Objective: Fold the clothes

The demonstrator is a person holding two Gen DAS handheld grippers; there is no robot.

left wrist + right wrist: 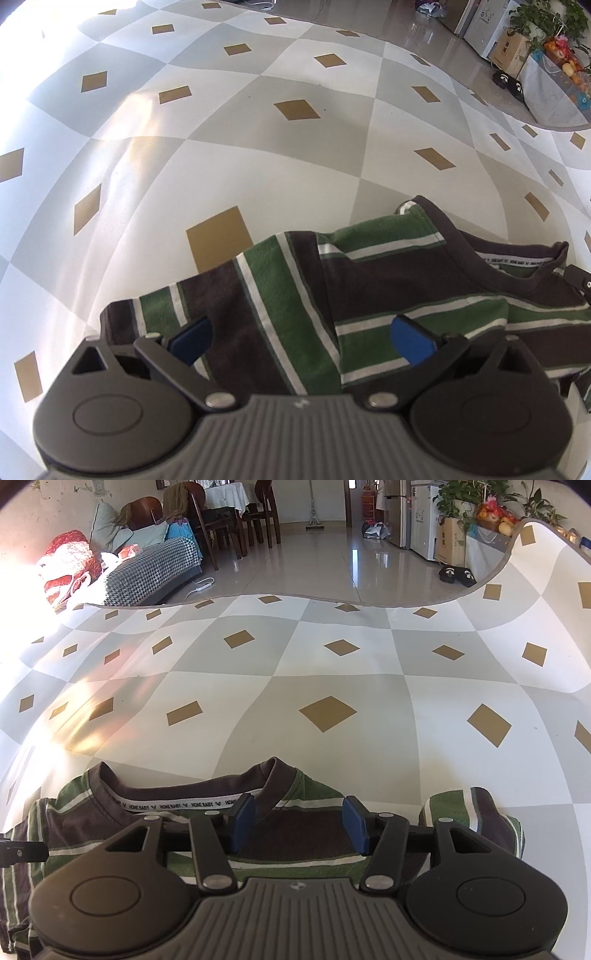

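Left gripper (301, 341) nearest the lens, blue pads spread wide, nothing pinched; the striped shirt (295, 295) lies under and between the fingers. Right gripper (297, 823) likewise parted over the cloth, blue pads apart with dark fabric showing in the gap, no pinch on it. Shirt is brown with green bands edged in thin white lines, flat on the patterned mat (258, 155), partly folded so stripes run two ways: one layer's bands slant across those of the panel beside it. Brown ribbed collar (192, 779) open toward the far side, white printed tape inside the neckline. A small striped sleeve end (472, 812) lies just right of the right gripper. Mat beyond: grey and white squares with tan diamonds, far edge curled up. Further off, glossy tiled floor (332, 565), black slippers (456, 574), chairs, potted greenery.
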